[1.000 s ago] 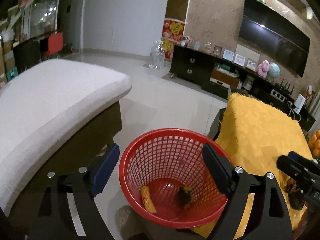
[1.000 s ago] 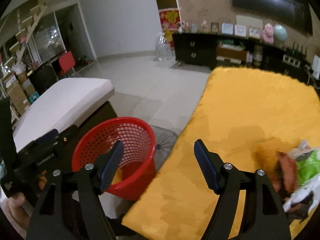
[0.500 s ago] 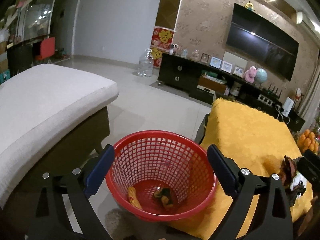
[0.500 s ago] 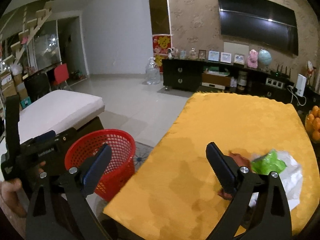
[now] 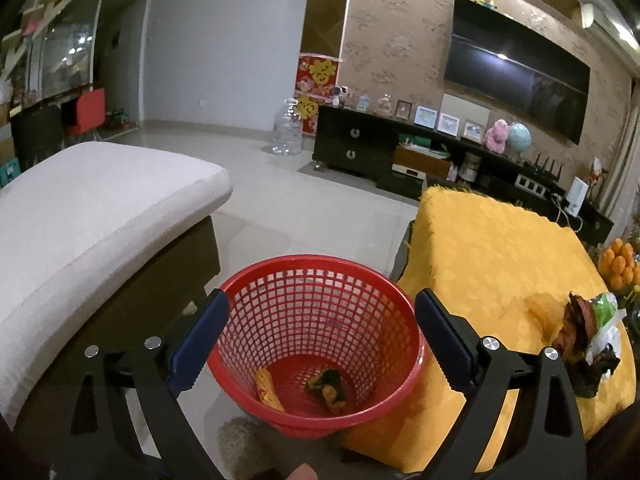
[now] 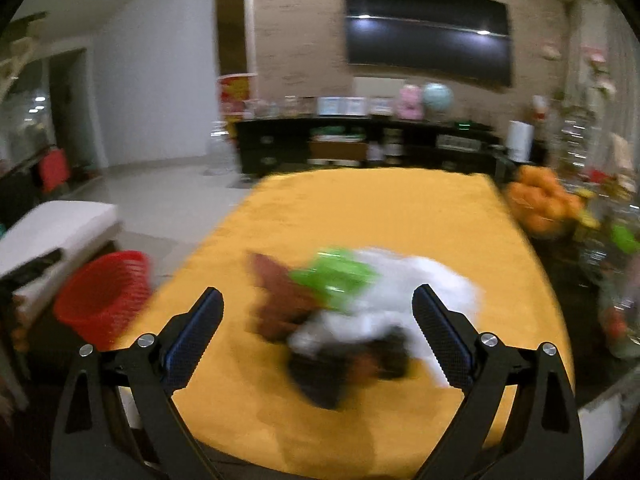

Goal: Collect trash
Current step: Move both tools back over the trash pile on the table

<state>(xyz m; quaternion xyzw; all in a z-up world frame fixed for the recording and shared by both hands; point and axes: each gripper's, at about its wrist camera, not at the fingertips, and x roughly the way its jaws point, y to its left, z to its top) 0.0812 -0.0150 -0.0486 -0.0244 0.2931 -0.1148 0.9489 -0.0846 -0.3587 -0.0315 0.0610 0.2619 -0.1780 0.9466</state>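
A round red mesh basket (image 5: 316,344) stands upright on the floor just beside the yellow-covered table (image 5: 488,264), holding a yellow wrapper (image 5: 269,390) and a dark yellow-green scrap (image 5: 330,388) on its bottom. On the tabletop lies a loose trash pile (image 6: 352,312): brown, dark and bright green pieces with crumpled white plastic, blurred in the right wrist view.

Yellow-clothed table (image 6: 380,208) (trash pile (image 6: 352,312) atop)

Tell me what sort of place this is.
A home living room, most likely: a wall-mounted television above a low black media cabinet lined with framed photos, plus a cushioned sofa seat.
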